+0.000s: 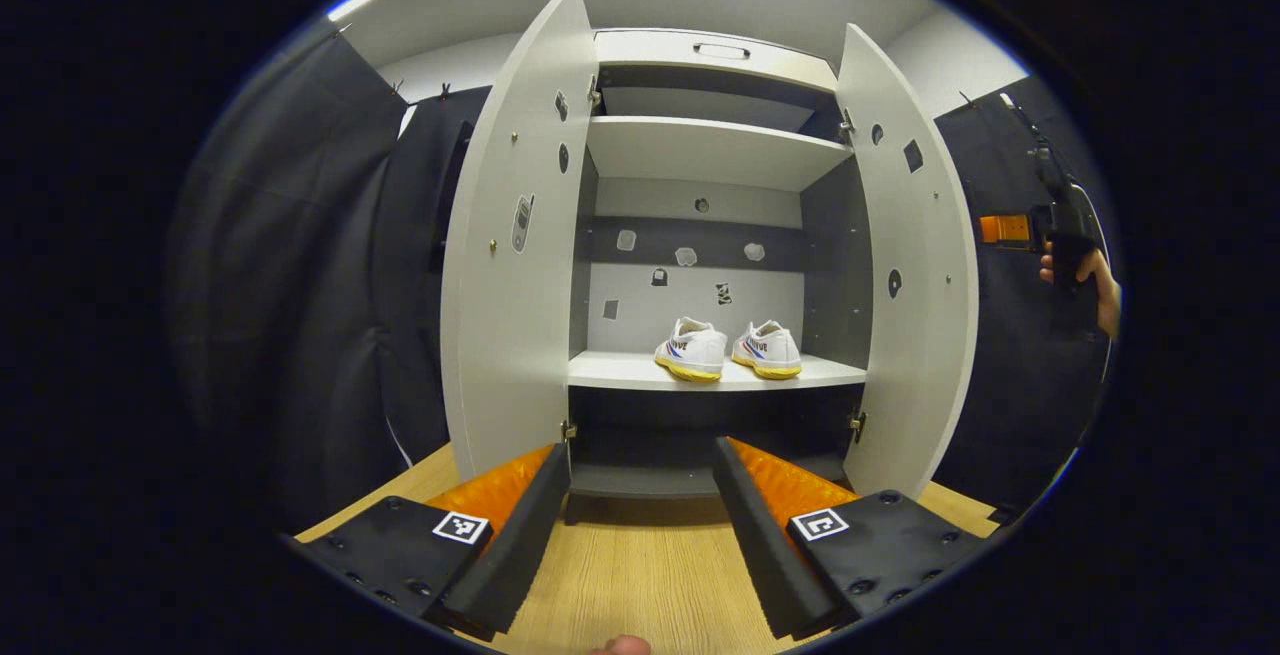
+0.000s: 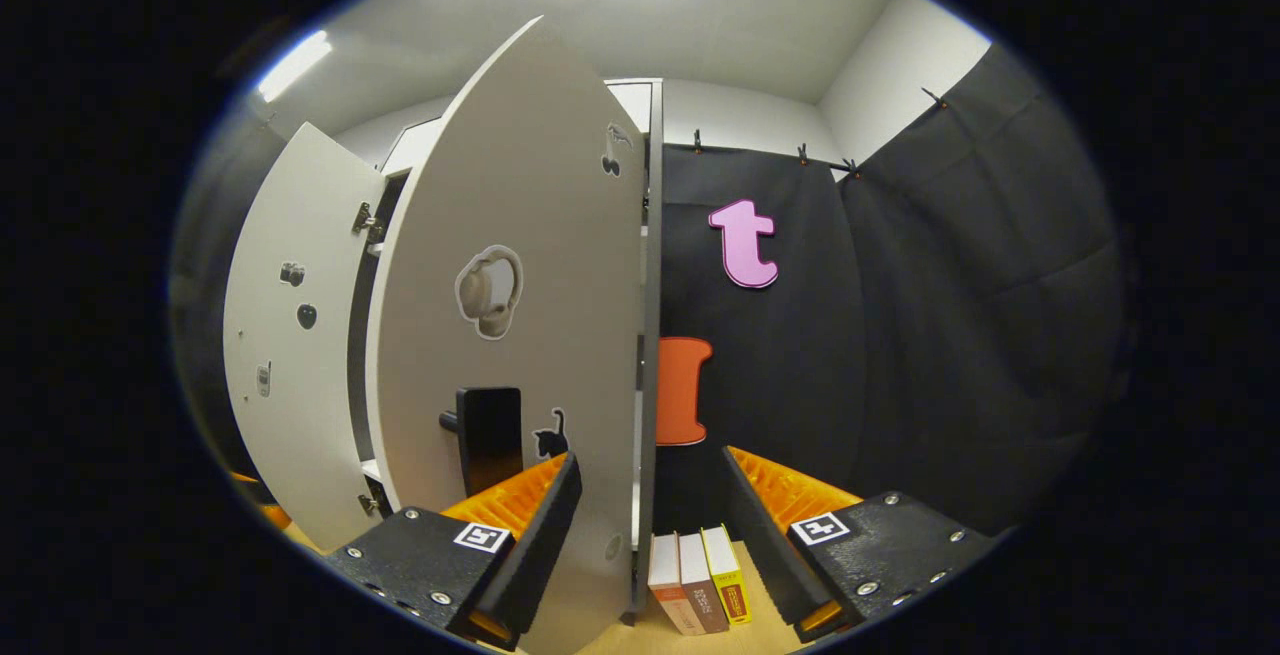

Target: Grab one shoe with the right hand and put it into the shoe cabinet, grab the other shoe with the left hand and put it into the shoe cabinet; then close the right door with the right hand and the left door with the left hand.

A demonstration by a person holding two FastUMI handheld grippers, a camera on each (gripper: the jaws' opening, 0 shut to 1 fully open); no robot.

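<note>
The cabinet (image 1: 700, 150) is pale grey with darker inner walls and stands on the wooden tabletop, both doors swung wide open. The left door (image 1: 515, 245) and the right door (image 1: 905, 265) each carry small stickers on their inner faces. Two white shoes with yellow soles and blue-red side stripes sit side by side on the lower shelf (image 1: 620, 370), toes toward the front edge: the left shoe (image 1: 692, 348) near the shelf's middle, the right shoe (image 1: 768, 348) just beside it, toward the right wall. In the right gripper view the right door's outer face (image 2: 520, 335) shows a dark handle (image 2: 488, 438) near its lower part.
</note>
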